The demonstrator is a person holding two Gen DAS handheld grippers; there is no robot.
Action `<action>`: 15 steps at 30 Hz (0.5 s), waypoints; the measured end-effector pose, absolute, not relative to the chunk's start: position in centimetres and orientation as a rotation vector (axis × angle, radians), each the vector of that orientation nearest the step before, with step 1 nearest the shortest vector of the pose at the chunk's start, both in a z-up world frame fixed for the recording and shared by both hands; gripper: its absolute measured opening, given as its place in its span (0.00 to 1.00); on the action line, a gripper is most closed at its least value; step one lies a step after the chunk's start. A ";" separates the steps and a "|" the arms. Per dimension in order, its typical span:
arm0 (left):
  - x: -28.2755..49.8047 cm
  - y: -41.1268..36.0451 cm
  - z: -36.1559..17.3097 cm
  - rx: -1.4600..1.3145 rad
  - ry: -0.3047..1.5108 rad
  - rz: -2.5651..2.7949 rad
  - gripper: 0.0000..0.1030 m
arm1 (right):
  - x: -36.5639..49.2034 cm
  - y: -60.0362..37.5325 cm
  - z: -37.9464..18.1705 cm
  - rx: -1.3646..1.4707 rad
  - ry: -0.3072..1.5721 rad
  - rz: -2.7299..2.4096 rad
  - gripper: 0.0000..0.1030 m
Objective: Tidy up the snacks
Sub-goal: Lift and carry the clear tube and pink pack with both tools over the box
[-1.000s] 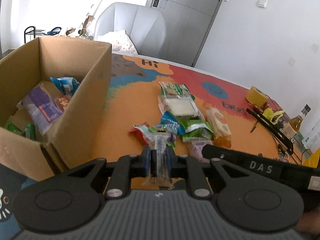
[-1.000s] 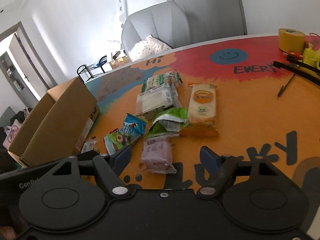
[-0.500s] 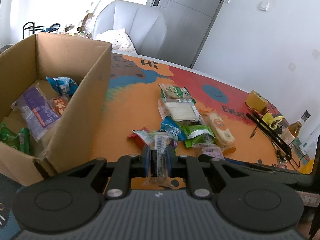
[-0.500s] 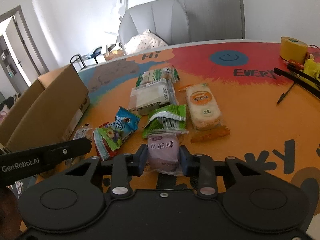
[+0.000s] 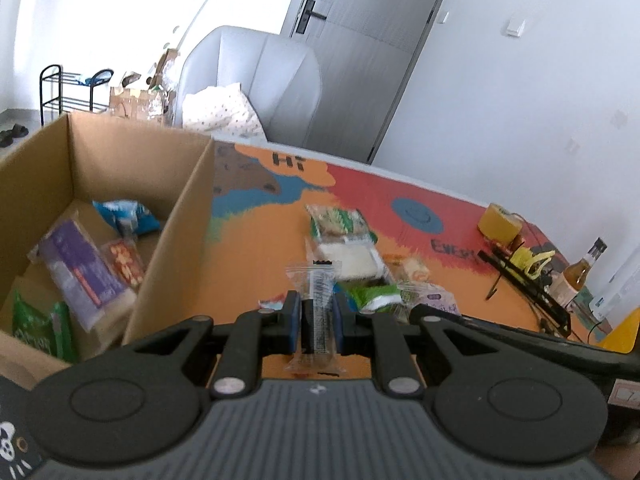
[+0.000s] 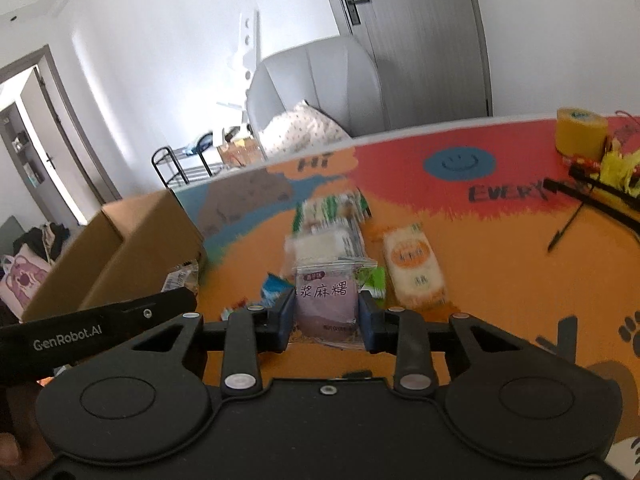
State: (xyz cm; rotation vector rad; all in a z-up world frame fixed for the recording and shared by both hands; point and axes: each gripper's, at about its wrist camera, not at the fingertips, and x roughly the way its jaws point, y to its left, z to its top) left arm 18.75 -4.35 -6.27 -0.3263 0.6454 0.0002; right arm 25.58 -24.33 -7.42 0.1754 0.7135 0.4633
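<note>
Left gripper (image 5: pixel 316 322): jaws pinched tight on a slim clear-wrapped snack bar (image 5: pixel 316 292), which stands upright between the pads, lifted off the table. Right gripper (image 6: pixel 326 320): jaws clamped on the sides of a purple mochi packet (image 6: pixel 326 304), held above the table; both pads press its wrapper.

Just left of the left gripper, an open cardboard box (image 5: pixel 176 240) holds several packets: purple, green, blue, red-orange.

Beyond both grippers, on the painted orange table (image 6: pixel 500 272): a green packet (image 6: pixel 374 280), a blue packet (image 6: pixel 274 286), an orange-labelled rice cracker pack (image 6: pixel 414 272), a white pack (image 6: pixel 324 242).

Farther right: a yellow tape roll (image 6: pixel 580 134), black rods (image 6: pixel 600 196).

Beyond the table: a grey armchair (image 5: pixel 256 80), a door (image 5: pixel 360 40).
</note>
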 end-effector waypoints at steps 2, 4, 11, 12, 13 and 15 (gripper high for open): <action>18.8 -4.2 -5.6 -0.323 0.632 -0.003 0.15 | 25.7 -24.2 -6.9 0.181 0.698 0.468 0.31; 18.8 -4.1 -5.2 -0.320 0.621 -0.004 0.15 | 25.8 -24.1 -6.4 0.185 0.683 0.472 0.30; 18.6 -2.9 -3.0 -0.309 0.572 0.002 0.15 | 25.6 -23.5 -4.8 0.205 0.632 0.502 0.30; 18.5 -2.6 -2.7 -0.310 0.565 0.004 0.15 | 25.6 -23.3 -4.6 0.211 0.625 0.505 0.30; 18.5 -2.4 -2.5 -0.311 0.561 0.006 0.15 | 25.6 -23.1 -4.3 0.214 0.619 0.508 0.30; 18.4 -2.0 -2.0 -0.312 0.552 0.014 0.15 | 25.5 -22.6 -3.9 0.218 0.603 0.516 0.30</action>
